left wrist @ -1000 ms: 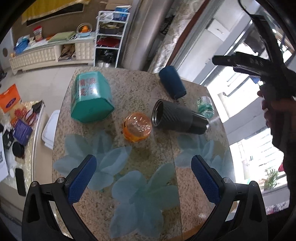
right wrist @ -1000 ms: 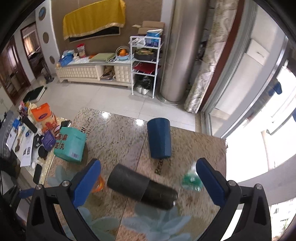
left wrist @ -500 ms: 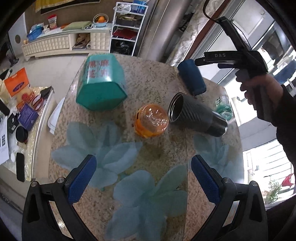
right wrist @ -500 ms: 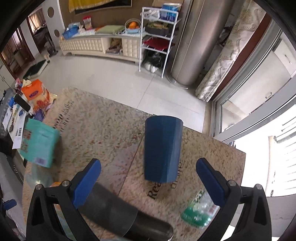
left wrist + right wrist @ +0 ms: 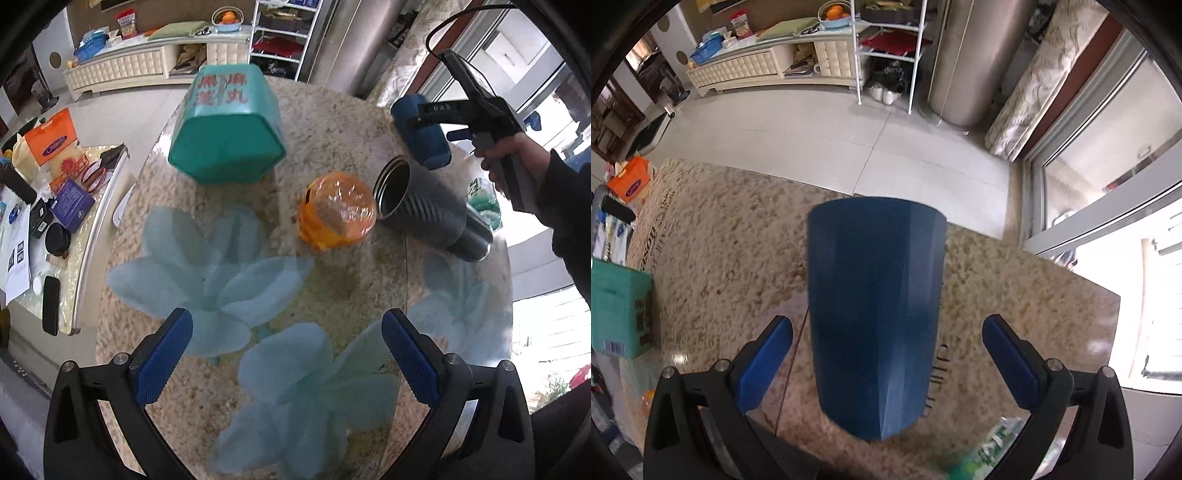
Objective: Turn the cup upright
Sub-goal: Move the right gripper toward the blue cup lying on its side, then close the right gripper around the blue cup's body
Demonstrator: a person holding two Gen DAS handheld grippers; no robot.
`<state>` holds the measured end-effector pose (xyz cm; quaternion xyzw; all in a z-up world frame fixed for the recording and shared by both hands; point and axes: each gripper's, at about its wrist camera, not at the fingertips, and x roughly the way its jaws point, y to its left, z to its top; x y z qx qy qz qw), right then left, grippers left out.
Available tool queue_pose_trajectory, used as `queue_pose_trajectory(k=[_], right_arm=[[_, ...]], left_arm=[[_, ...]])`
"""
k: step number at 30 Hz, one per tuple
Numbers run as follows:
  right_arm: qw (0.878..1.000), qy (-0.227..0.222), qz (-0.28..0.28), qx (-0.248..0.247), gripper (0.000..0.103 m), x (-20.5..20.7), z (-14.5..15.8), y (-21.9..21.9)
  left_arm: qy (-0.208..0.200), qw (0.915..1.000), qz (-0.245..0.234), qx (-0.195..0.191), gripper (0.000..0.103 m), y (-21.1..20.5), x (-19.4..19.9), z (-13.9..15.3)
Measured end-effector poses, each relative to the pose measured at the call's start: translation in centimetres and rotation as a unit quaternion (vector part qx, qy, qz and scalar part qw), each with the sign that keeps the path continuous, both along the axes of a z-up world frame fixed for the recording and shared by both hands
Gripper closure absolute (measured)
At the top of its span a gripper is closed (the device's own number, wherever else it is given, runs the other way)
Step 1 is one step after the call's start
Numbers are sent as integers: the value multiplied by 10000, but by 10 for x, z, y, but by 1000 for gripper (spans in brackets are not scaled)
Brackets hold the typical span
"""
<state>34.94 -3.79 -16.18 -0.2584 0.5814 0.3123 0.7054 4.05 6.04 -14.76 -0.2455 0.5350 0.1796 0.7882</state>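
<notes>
Five things lying on worktop (image 5: pixel 332 295): one blue cup (image 5: pixel 875 314) on its side near far edge, one black tumbler (image 5: pixel 424 210), one orange jar (image 5: pixel 338 210), one teal box (image 5: pixel 225 133), one green packet (image 5: pixel 485 205). Right gripper (image 5: pixel 886 362) straddling cup, jaws wide, gripping nothing. Left gripper (image 5: pixel 286 362) hovering over bare near half, jaws wide, gripping nothing.

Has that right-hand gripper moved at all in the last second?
Yes. The right gripper has closed in on the dark blue faceted cup lying on the speckled stone table; its open fingers now flank the cup.
</notes>
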Motion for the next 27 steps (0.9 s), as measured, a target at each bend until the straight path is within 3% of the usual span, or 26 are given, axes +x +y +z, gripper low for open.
queue_pose_trajectory(k=[12, 15, 22, 24, 27], right_arm=[[9984, 524, -208, 54, 1, 10, -15, 2], [9980, 573, -247, 32, 11, 14, -22, 1], [9993, 356, -9, -132, 25, 6, -23, 9], [9994, 220, 170, -221, 34, -3, -23, 14], [9990, 233, 287, -266, 35, -6, -23, 16]], left_arm=[[100, 9999, 50, -115, 0, -3, 3, -8], [153, 9996, 132, -189, 0, 0, 1, -12], [242, 9994, 167, -184, 0, 4, -5, -16], [233, 9994, 185, -198, 0, 3, -7, -16], [202, 9995, 186, -179, 0, 2, -9, -13]])
